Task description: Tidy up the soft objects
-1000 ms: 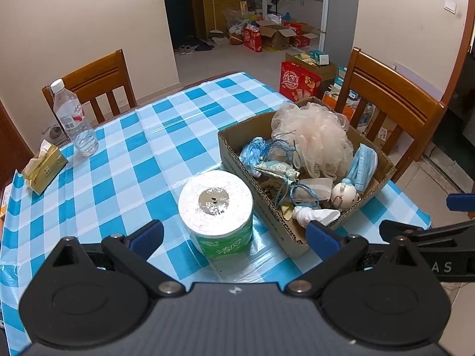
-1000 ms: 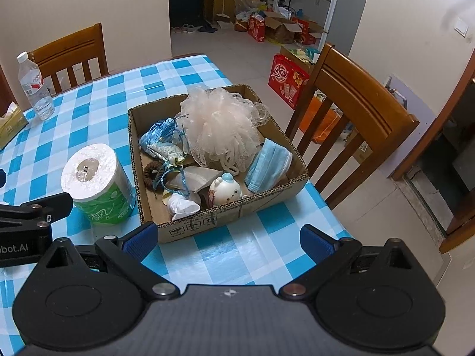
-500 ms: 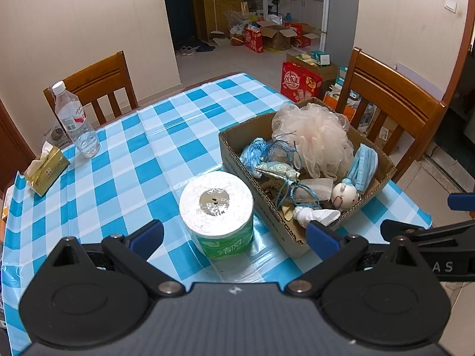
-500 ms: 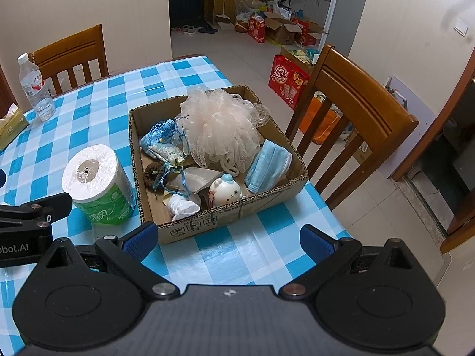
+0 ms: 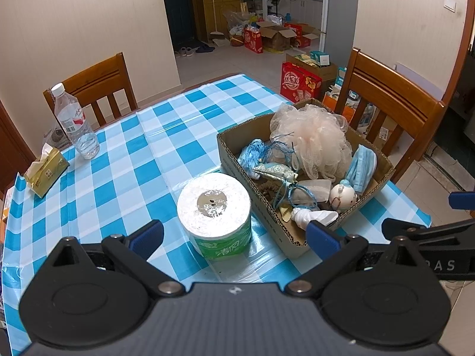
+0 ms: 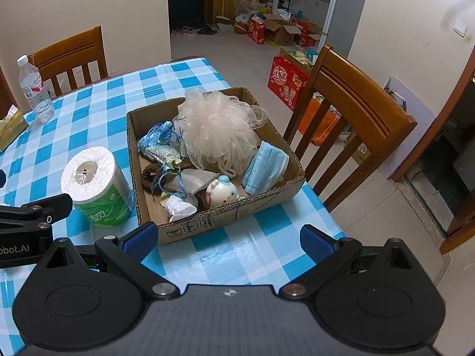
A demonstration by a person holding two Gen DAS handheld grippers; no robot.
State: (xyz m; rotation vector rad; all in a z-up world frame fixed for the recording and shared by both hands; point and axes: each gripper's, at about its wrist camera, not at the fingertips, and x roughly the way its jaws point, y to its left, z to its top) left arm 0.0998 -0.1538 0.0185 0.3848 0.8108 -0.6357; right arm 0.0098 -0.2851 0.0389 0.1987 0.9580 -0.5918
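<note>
Blue-and-white checked plastic cloth covers the table point(image 5: 124, 160), and both claws hang just above its near edge. Nearest, the left gripper point(image 5: 234, 238) stands wide apart and holds nothing, its two blue fingertips point(image 5: 147, 234) flanking one toilet paper roll point(image 5: 215, 210) in a green wrapper, which stands upright just beside the box without being touched. The right gripper point(image 6: 227, 237) is likewise spread wide and empty, hovering before the front wall of one open cardboard box point(image 6: 207, 222).

Inside the box lie the soft things: one white balled cloth point(image 6: 179, 207) at the front, one small round white toy with a blue cap point(image 6: 222, 191) beside it, one blue face mask point(image 6: 265, 167) against the right wall, one brown hair tie point(image 6: 150, 175), one grey pouch point(image 6: 193, 179), one blue tasselled bundle point(image 6: 158, 141), and one large peach mesh bath pouf point(image 6: 218, 127) filling the back.

Farther left on the cloth stand one water bottle point(image 5: 75, 121) and one yellow tissue pack point(image 5: 46, 172). Two wooden chairs point(image 5: 392, 103) sit at the table. Beyond, a tiled floor runs to red cartons point(image 5: 299, 81) and open boxes by a kitchen doorway.
</note>
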